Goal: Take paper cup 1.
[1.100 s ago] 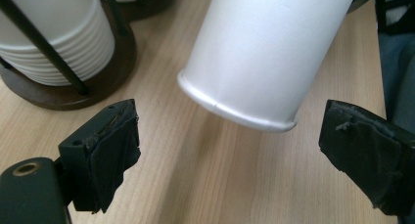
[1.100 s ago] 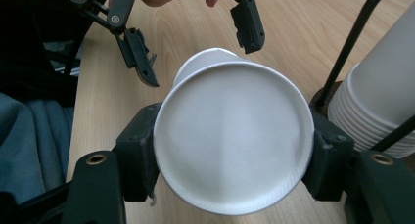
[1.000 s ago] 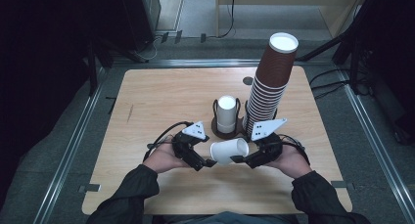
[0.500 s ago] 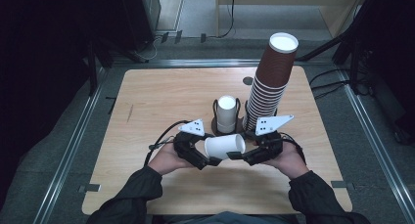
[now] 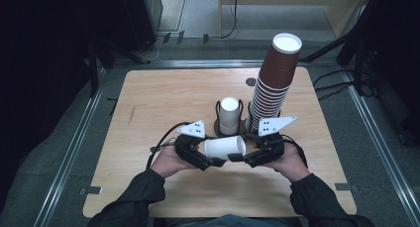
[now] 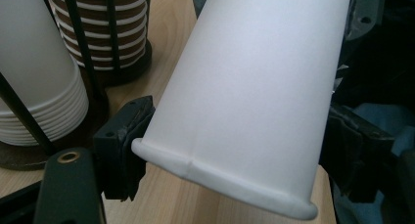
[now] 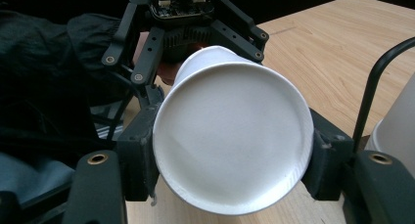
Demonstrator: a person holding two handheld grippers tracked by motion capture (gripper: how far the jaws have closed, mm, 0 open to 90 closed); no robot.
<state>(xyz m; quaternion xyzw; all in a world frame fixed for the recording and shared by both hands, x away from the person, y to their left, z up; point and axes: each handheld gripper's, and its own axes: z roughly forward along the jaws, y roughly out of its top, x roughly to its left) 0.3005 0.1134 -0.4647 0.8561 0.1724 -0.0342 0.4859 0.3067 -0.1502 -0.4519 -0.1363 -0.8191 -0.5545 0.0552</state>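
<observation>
A recording rig in a lab or test room

A plain wooden table (image 5: 163, 98) stands alone on grey carpet, framed on the floor by metal rails (image 5: 69, 152). Black cables (image 5: 337, 83) trail across the floor to dark stands (image 5: 96, 63) at the edges. The surroundings are unlit, so what stands beyond is hard to tell; it is probably equipment. A tall stack of brown paper cups (image 5: 275, 83) and a wire cup holder (image 5: 229, 115) sit on the tabletop like set props.
</observation>
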